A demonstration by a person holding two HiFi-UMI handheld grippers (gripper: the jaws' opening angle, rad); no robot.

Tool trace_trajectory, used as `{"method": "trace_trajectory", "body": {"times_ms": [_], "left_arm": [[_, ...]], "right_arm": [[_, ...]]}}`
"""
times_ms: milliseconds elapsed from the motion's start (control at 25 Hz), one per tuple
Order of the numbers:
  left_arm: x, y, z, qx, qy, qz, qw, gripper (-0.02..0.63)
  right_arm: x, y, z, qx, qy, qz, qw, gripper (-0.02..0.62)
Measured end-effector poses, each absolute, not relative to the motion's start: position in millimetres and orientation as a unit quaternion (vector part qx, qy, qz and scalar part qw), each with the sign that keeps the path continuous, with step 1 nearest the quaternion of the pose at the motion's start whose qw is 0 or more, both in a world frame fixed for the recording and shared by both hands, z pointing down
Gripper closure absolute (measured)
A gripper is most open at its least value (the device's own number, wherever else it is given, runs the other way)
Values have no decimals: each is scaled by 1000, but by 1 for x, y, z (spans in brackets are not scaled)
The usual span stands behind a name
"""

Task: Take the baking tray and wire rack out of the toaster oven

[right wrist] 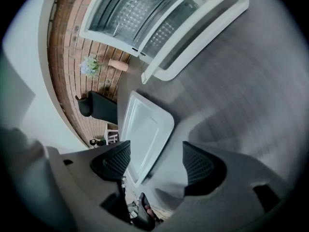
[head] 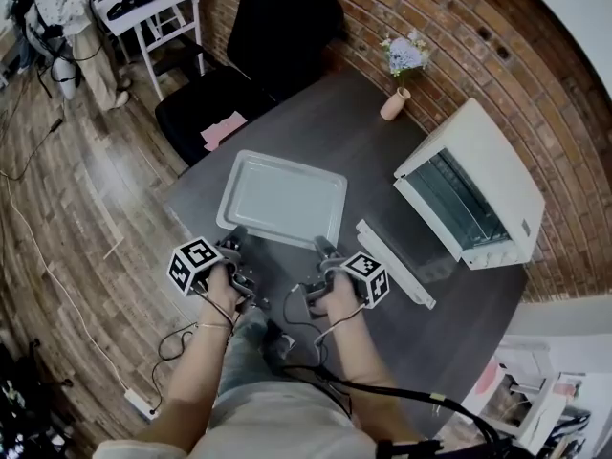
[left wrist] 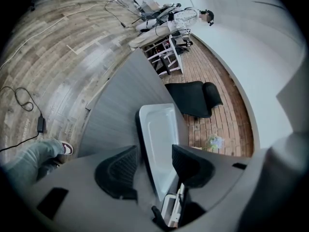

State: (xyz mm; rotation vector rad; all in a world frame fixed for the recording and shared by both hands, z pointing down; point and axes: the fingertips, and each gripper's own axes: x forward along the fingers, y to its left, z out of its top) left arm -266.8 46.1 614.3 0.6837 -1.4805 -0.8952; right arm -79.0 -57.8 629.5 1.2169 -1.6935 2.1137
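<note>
Two hand-held grippers hovered over the near side of a dark grey table (head: 382, 161), each carried in one of the person's hands. The left gripper (left wrist: 152, 163) had its ribbed black pads spread wide and pressed on nothing. The near corner of the pale, shallow rectangular metal baking tray (head: 282, 199) showed in the gap beyond them. The right gripper (right wrist: 157, 161) was just as wide open and also empty, with the tray's other near corner off to the left of its gap and bare tabletop ahead of it. In the head view both sets of tips sat just beside the tray's near edge, left and right of its middle.

The tray lay flat on the table, out of the cream-white toaster oven (head: 492, 165), which stood well apart from it by the red brick wall (head: 497, 55). The oven's glass door (head: 426, 251) hung open and flat toward the tray. The thin bars of the wire rack (right wrist: 123, 13) could be made out inside the cavity.

A small pinkish vase of pale flowers (head: 395, 101) stood on the table's far edge, near the oven.
</note>
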Motion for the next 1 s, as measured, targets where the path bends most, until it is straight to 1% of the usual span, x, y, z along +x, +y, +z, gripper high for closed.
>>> {"method": "trace_trajectory", "body": {"times_ms": [360,1000], "left_arm": [[-221,20,587,347,-625,-363,598,410],[-110,-76,536,470,-564,-287,615,410]], "right_arm": [[-28,-73,596,418,-572,706,14,259],[95,-124,532,471,-559,668,-140,270]]}}
